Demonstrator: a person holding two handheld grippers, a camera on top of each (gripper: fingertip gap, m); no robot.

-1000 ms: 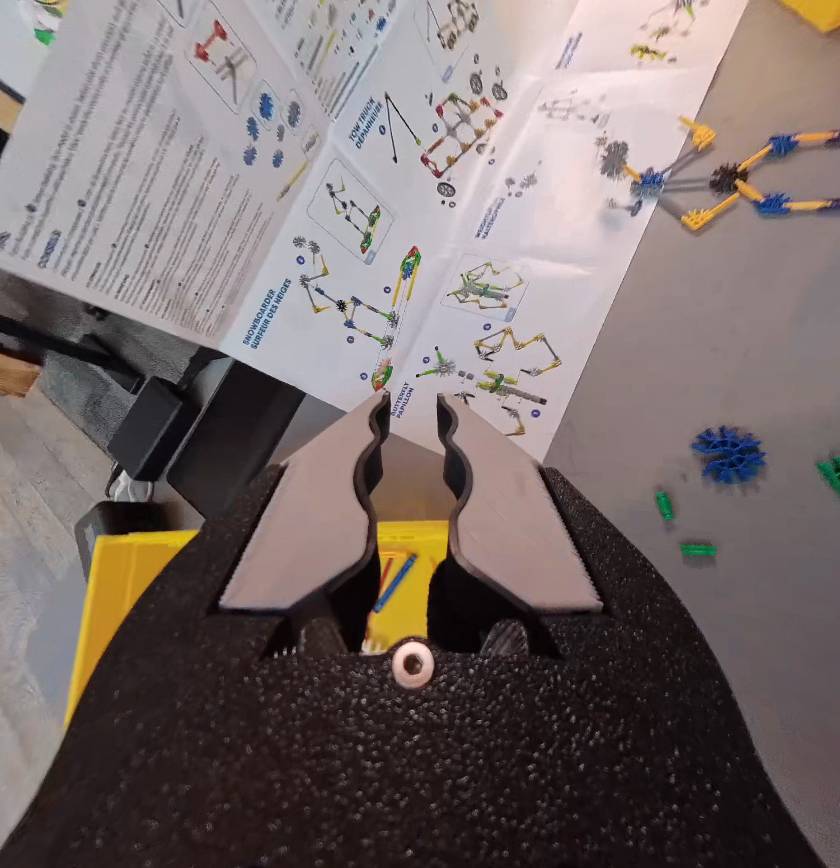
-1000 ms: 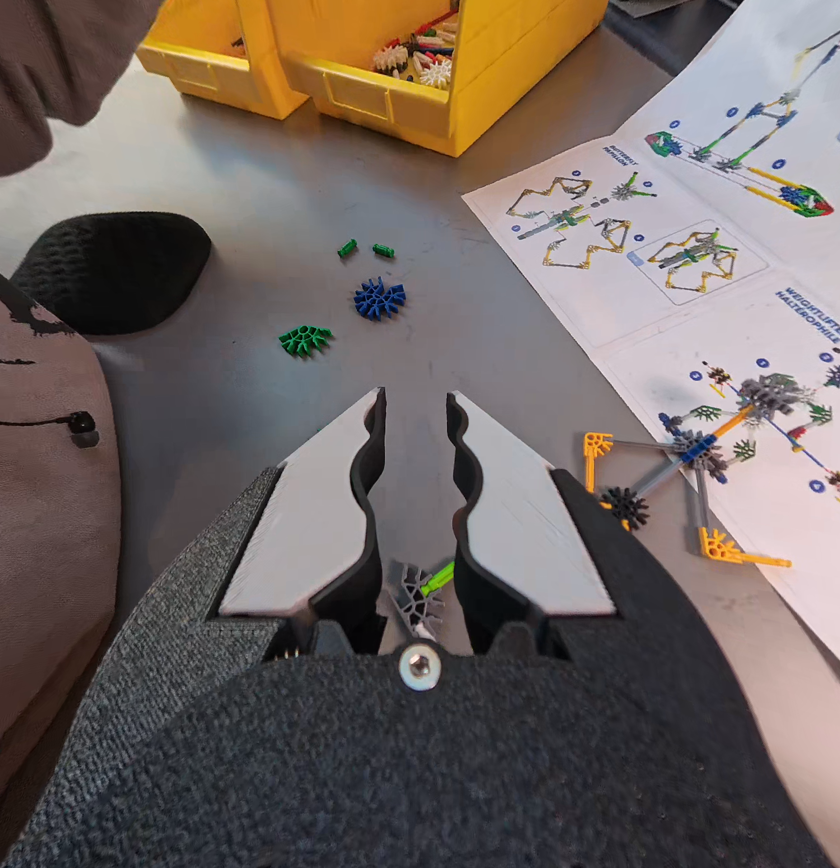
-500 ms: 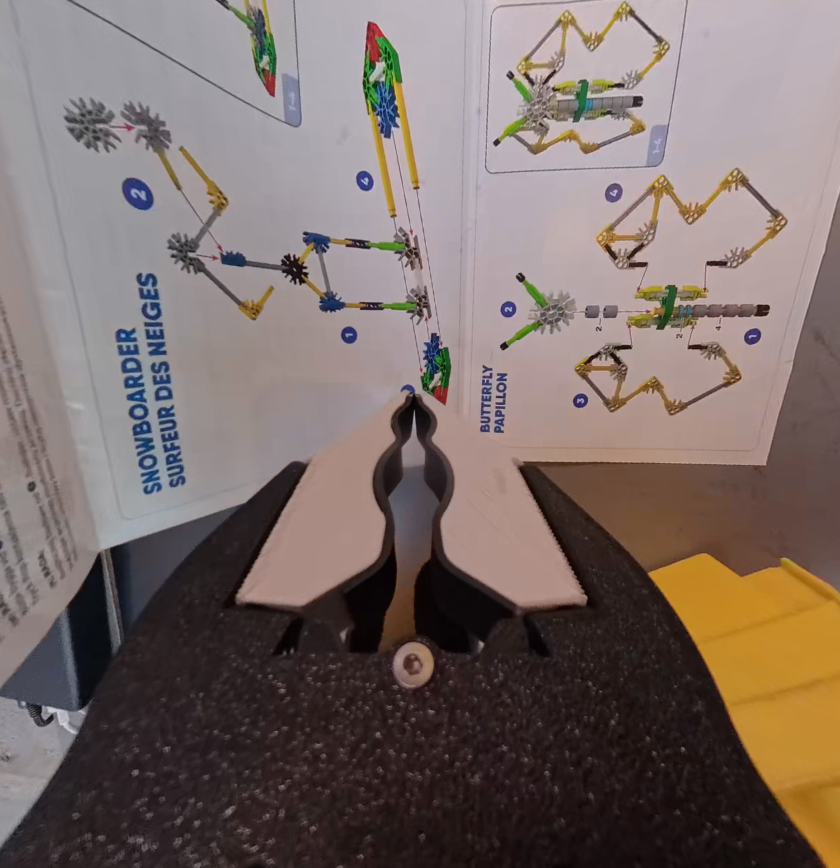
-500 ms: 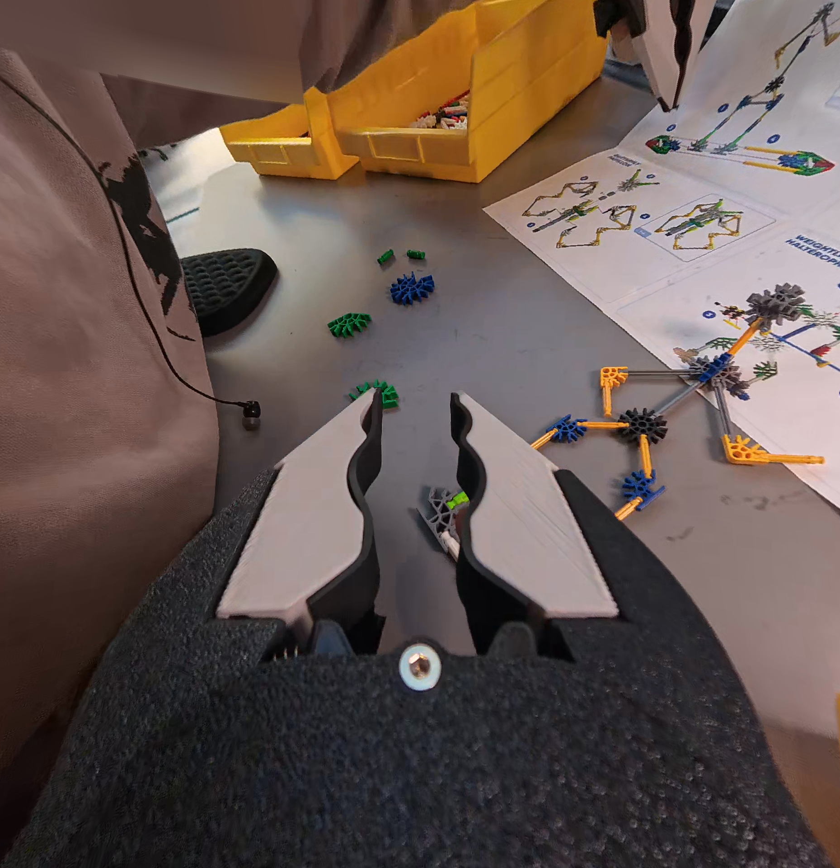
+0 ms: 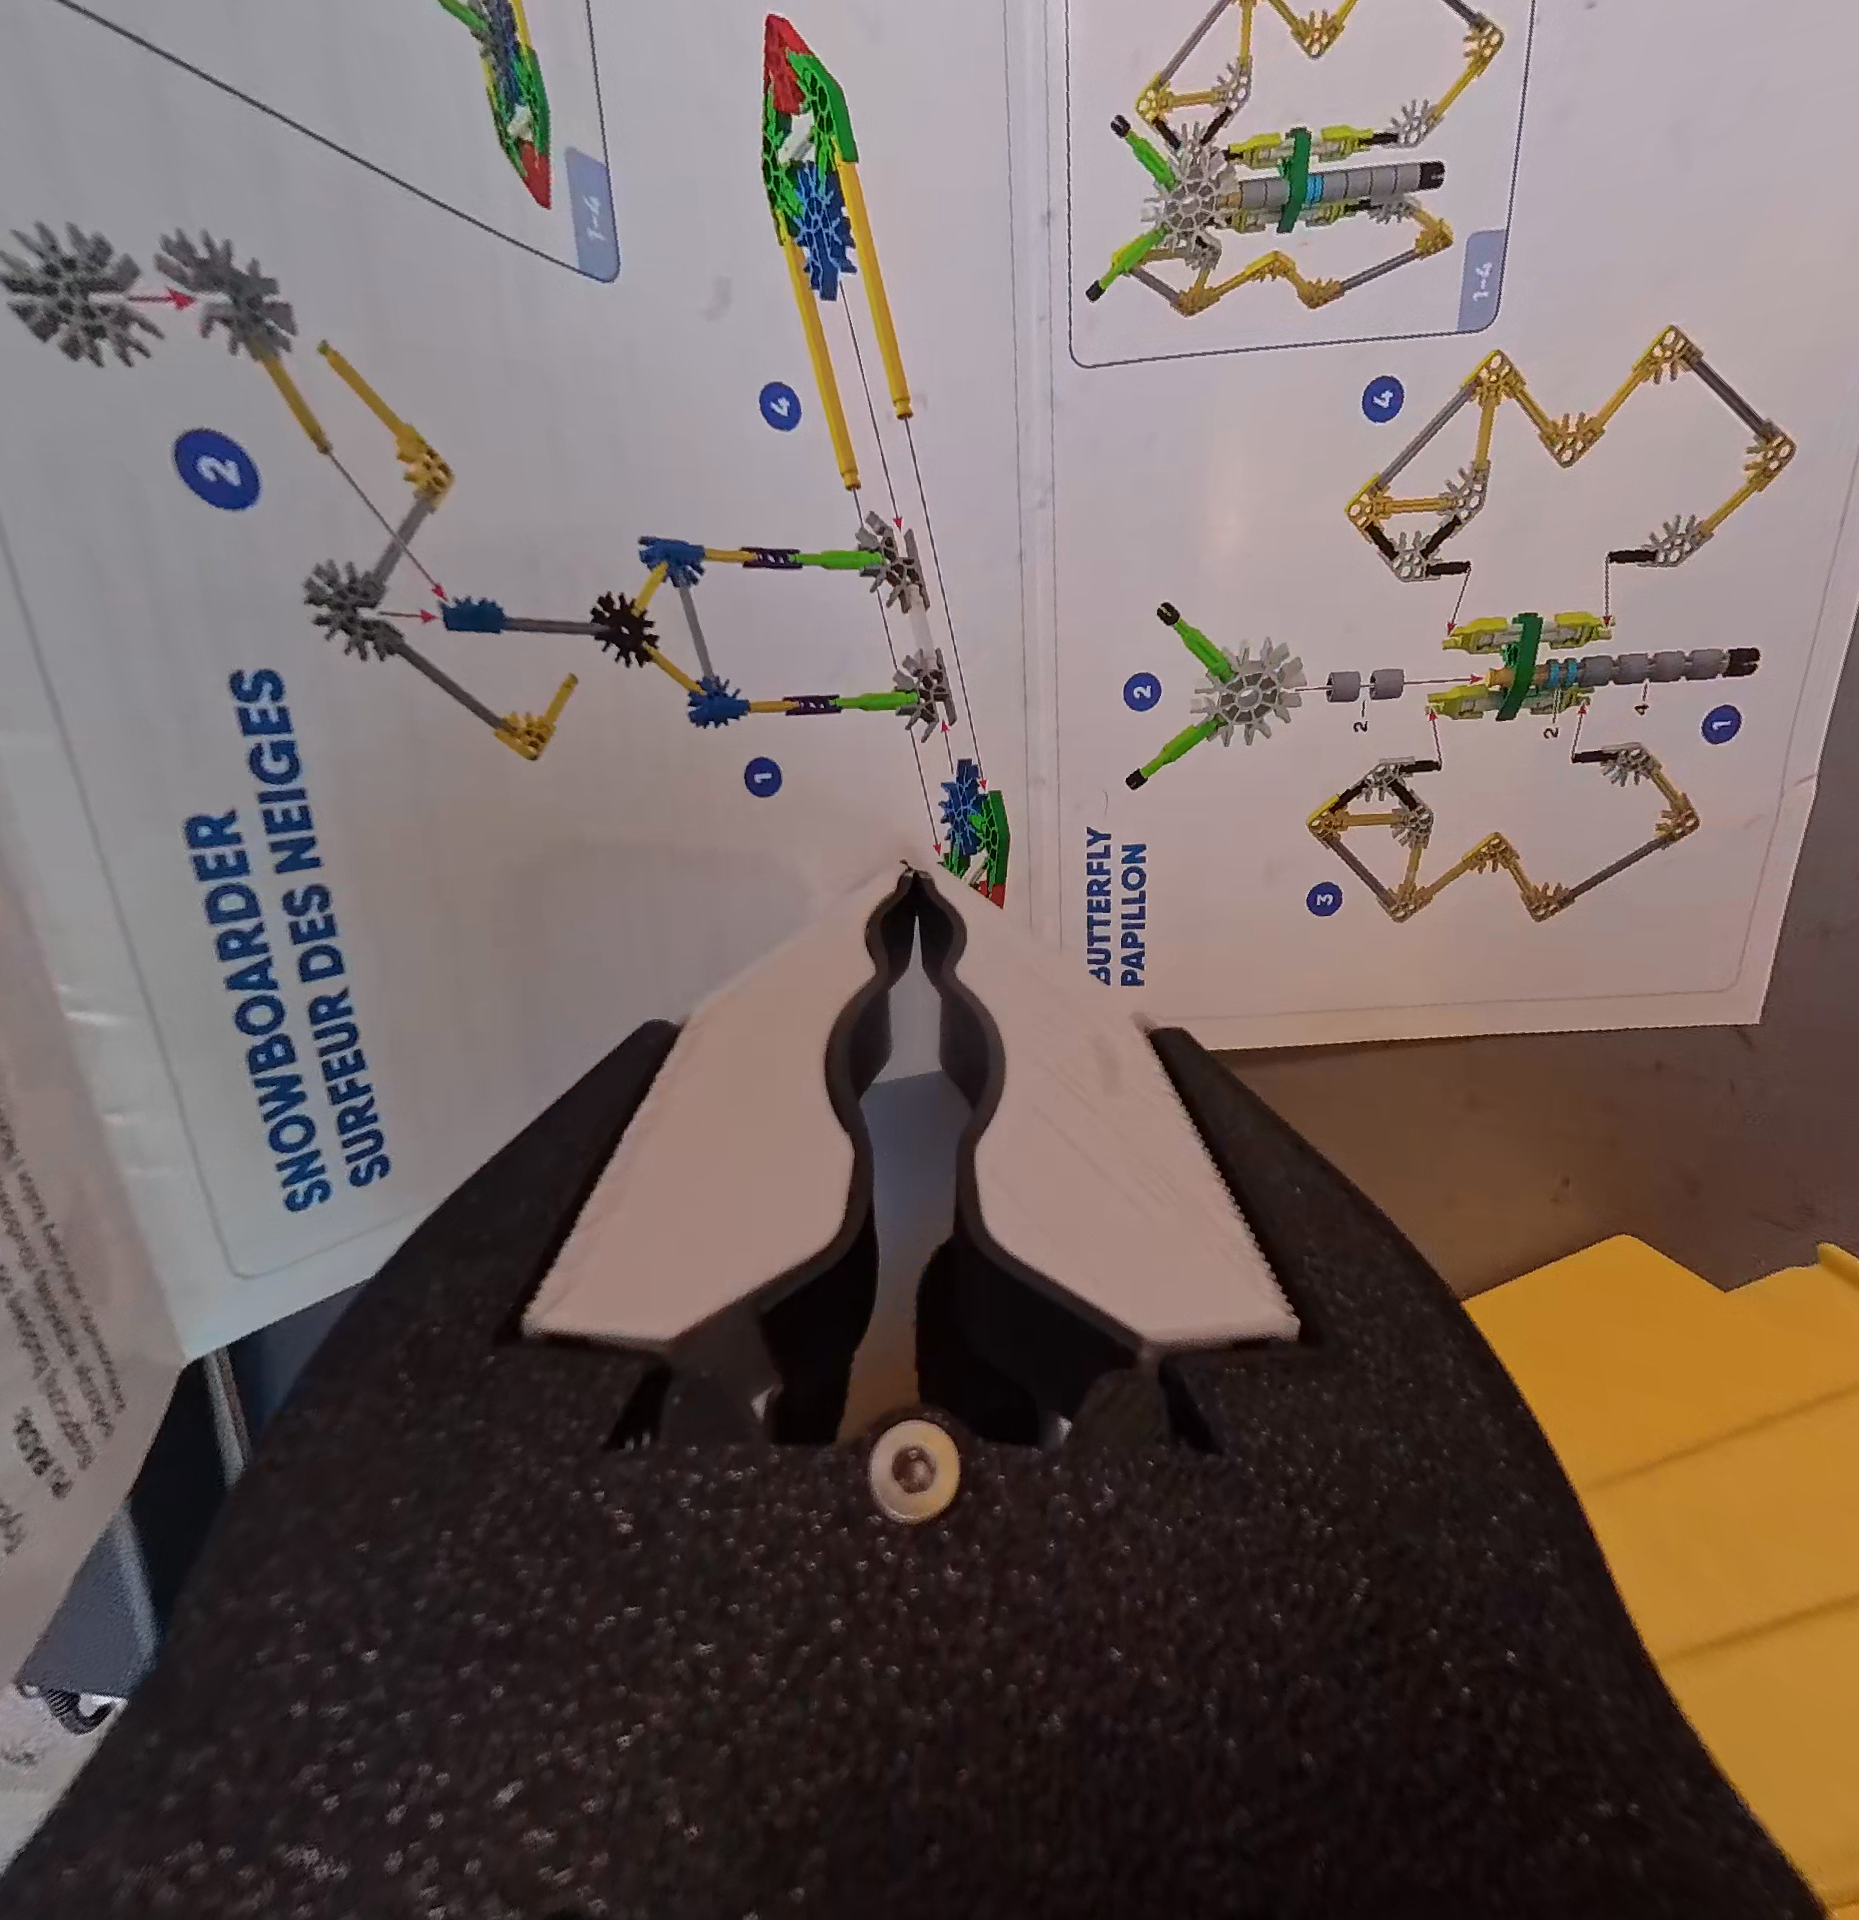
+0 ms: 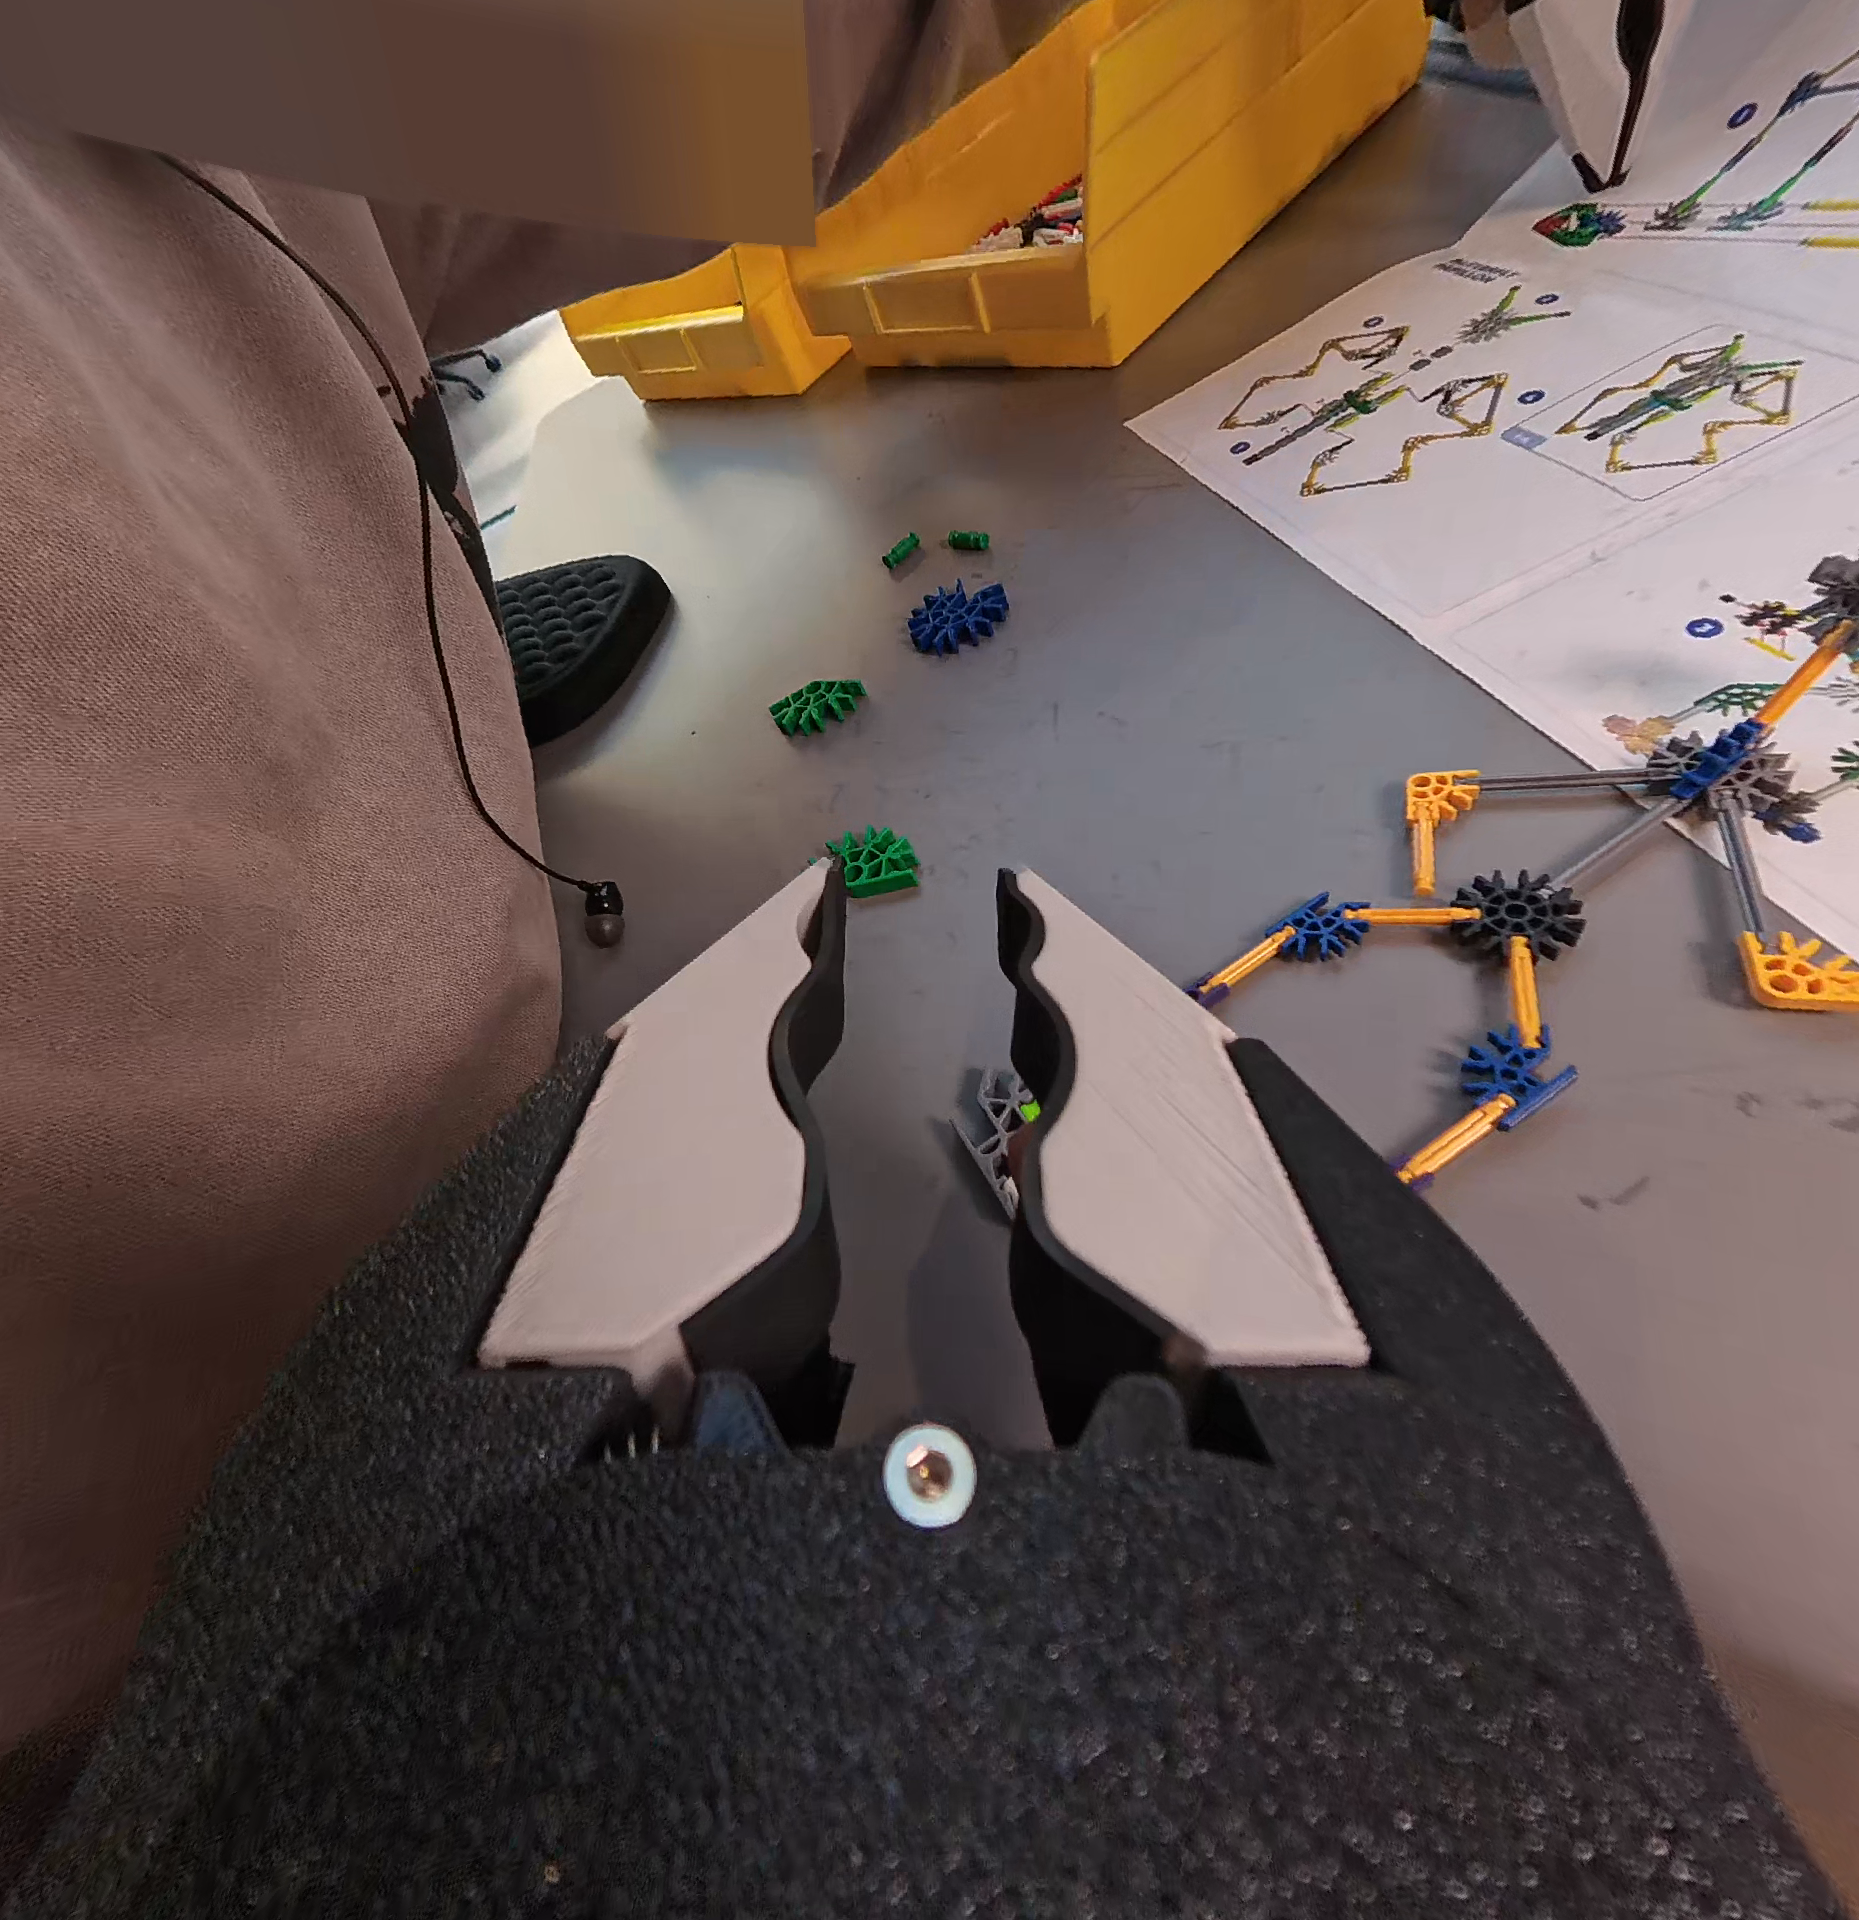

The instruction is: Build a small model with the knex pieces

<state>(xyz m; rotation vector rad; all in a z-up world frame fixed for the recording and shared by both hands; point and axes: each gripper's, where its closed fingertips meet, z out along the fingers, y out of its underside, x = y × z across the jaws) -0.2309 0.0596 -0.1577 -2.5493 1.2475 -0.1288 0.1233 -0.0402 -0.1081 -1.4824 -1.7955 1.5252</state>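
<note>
On the grey table [image 6: 1164, 727], the left hand-held gripper [image 5: 914, 883] stays clenched on the instruction sheet [image 5: 592, 935]; the right hand-held gripper [image 6: 920, 883], released, has drawn back from the grey connector [image 6: 992, 1127] at frame centre.

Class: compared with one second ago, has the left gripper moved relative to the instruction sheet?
Yes. The left gripper has closed in on the instruction sheet, its shut tips now at the sheet's lower edge.

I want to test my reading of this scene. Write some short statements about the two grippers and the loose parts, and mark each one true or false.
1. The left gripper is wide open. False: its fingertips meet, over the instruction sheet.
2. The right gripper is open. True.
3. A green connector lies by the right gripper's left fingertip. True.
4. The blue connector lies on the instruction sheet. False: it lies on the bare grey table.
</note>
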